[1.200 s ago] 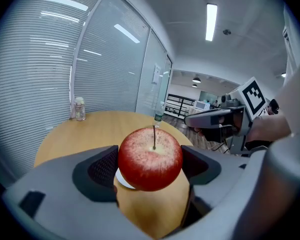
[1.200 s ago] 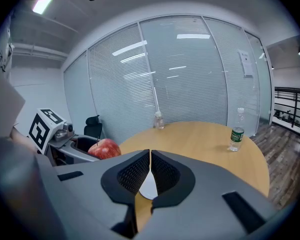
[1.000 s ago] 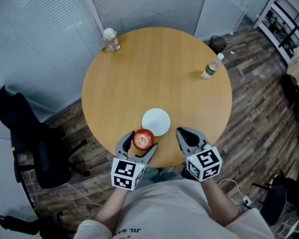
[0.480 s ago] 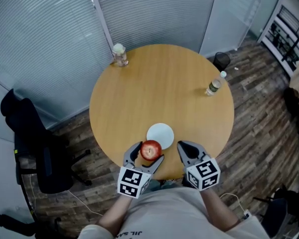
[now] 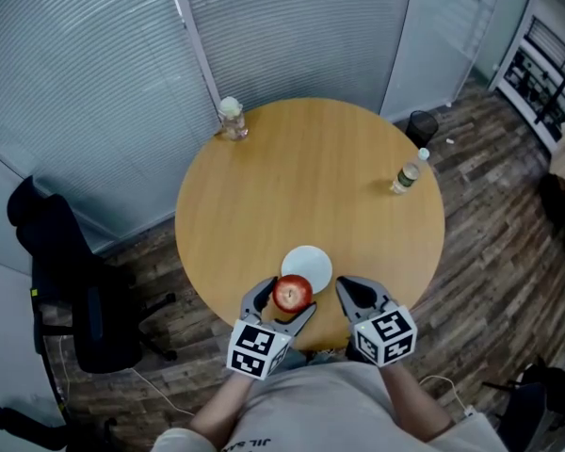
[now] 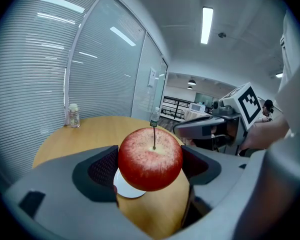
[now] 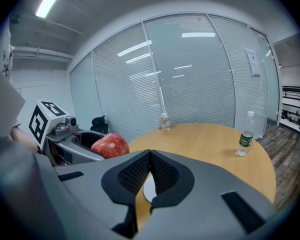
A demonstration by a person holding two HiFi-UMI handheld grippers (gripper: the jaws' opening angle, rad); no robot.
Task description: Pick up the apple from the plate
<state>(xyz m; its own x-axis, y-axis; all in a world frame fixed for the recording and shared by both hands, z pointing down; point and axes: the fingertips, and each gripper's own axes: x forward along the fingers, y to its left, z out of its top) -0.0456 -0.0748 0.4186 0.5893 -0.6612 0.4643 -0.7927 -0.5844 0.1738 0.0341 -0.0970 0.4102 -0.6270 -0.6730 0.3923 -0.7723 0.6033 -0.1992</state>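
Red and speckled, the apple [image 6: 150,159] sits squarely between the jaws of the left gripper [image 5: 286,298], which are spread about as wide as the fruit and pressed against its two flanks, stem pointing up. It hangs above the 7 o'clock edge of the white plate [image 5: 313,262], and the left gripper view shows the plate's pale disc below and behind the fruit, so the apple looks lifted clear of it. The plate itself lies near the 6 o'clock edge of the round wooden table [image 5: 311,177], with a water bottle [image 5: 407,174] out at 2 o'clock and a small jar [image 5: 232,118] at 11 o'clock, both well apart from the work.

The right gripper [image 7: 150,169] hovers just beside the plate at its 4 o'clock side with its padded jaws pressed together on nothing.

The pick-up seems essentially made; what counts now is a secure carry. The pads grip near the apple's widest girth, which is the right place on a round, smooth fruit. Hold the squeeze steady, firm enough to stop rolling but not so hard as to bruise. Raise it straight, stem upright, without tilting the jaws, and leave the idle gripper out of the path.
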